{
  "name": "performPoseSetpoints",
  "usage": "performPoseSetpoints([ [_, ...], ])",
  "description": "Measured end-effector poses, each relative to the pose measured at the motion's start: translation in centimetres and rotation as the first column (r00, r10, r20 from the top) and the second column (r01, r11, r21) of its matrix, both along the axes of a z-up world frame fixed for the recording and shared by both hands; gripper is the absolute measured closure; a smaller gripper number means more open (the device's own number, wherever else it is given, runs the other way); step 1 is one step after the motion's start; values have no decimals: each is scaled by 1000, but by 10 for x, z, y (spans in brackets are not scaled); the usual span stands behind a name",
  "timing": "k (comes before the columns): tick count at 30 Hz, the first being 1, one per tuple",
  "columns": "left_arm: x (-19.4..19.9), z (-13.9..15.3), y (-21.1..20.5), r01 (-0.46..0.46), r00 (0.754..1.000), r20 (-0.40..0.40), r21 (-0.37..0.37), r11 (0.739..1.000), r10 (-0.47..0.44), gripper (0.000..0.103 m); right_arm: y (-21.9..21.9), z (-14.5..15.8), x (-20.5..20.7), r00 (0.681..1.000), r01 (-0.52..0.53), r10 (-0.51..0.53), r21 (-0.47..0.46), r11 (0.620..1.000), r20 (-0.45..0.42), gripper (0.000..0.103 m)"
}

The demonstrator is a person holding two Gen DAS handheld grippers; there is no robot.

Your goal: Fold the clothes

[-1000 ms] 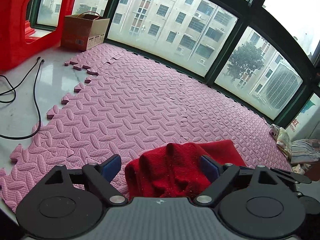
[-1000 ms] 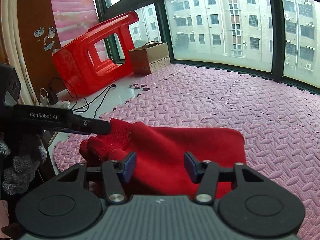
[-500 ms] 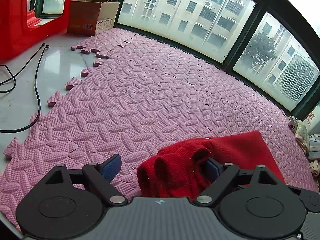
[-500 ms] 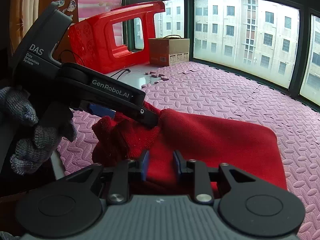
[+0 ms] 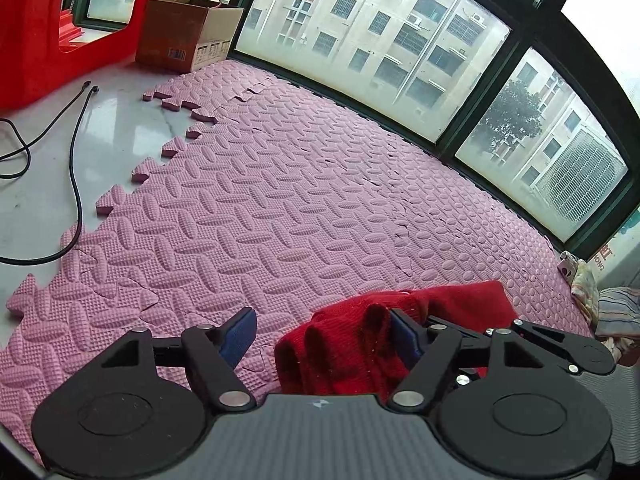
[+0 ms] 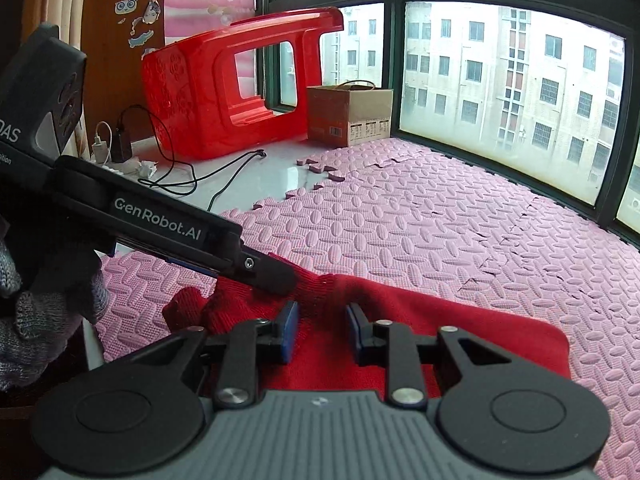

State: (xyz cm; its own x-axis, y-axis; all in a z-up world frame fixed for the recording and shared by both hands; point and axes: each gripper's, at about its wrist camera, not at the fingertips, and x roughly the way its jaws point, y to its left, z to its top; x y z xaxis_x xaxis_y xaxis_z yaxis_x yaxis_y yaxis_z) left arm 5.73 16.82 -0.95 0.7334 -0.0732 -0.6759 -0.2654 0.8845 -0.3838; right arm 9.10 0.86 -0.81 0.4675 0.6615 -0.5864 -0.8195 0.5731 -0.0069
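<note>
I am working at the near edge of the pink foam mat [image 5: 304, 200], where the red knitted garment [image 6: 432, 336] is lying mostly flat, its bunched end gathered at the near left. My left gripper [image 5: 324, 330] is standing wide apart, the knit wad resting against its right-hand pad but not pinched, so it is released. My right gripper [image 6: 322, 330] is hovering just over the cloth with a gap between the pads; I am judging it slack too, though fabric may be brushing the tips. In the right wrist view the left tool is crossing close above the bunched end.

The risk I am seeing is in the crowding: both tools are sitting almost on the same spot, so closing either one could snag several layers at once, or knock the other tool. A loose knit like this could also drag and undo whatever fold is already lying there.
</note>
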Motion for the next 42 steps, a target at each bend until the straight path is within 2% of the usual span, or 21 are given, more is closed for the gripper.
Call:
performPoseSetpoints([
  [2,0,-2,2,-4,1000,-5,-8,1000,4,29,2,0,0,1000,-2,2,-8,1000,1,77],
  [5,-3,2,4,-4,1000,11,-36,999,5,29,-11,15,-15,1000,-8,8,7,1000,31,76],
  [9,-4,6,0,6,1000,22,-15,1000,-6,30,-22,23,-40,998,-56,54,29,998,40,76],
  [13,-3,1,-2,-9,1000,6,6,1000,9,29,-10,2,-50,996,-89,90,-13,996,17,76],
  [15,-4,-1,-3,-17,1000,-2,6,1000,17,29,-5,-2,-53,995,-92,93,-22,995,38,74],
  [20,-17,14,-6,-9,999,31,-10,1000,10,29,-20,23,-48,996,-85,84,24,996,16,73],
  [22,-22,19,-8,2,999,46,-30,1000,-1,28,-34,34,-47,996,-84,83,46,995,9,66],
  [24,-26,21,-12,0,999,46,-37,999,1,25,-50,42,-46,998,-55,55,61,997,3,54],
  [26,-29,19,-16,-1,999,43,-54,999,3,22,-68,47,-42,1000,-9,9,72,997,-4,47],
  [27,-30,18,-18,0,999,41,-59,998,2,19,-77,48,-40,1000,17,-16,78,997,-8,40],
  [29,-29,15,-22,-2,999,32,-58,998,4,17,-93,48,-30,997,81,-80,78,994,-16,33],
  [31,-25,7,-22,-13,1000,6,-64,998,14,17,-108,44,-17,988,154,-152,70,986,-33,32],
  [33,-21,1,-21,-20,1000,-12,-76,997,19,17,-120,38,-2,975,216,-212,63,974,-63,24],
  [37,-18,-6,-23,-14,999,-30,-70,997,12,18,-135,18,30,939,316,-301,78,945,-166,23],
  [42,-14,-13,-21,1,999,-45,-100,995,-5,21,-142,-9,61,890,370,-321,102,924,-323,23],
])
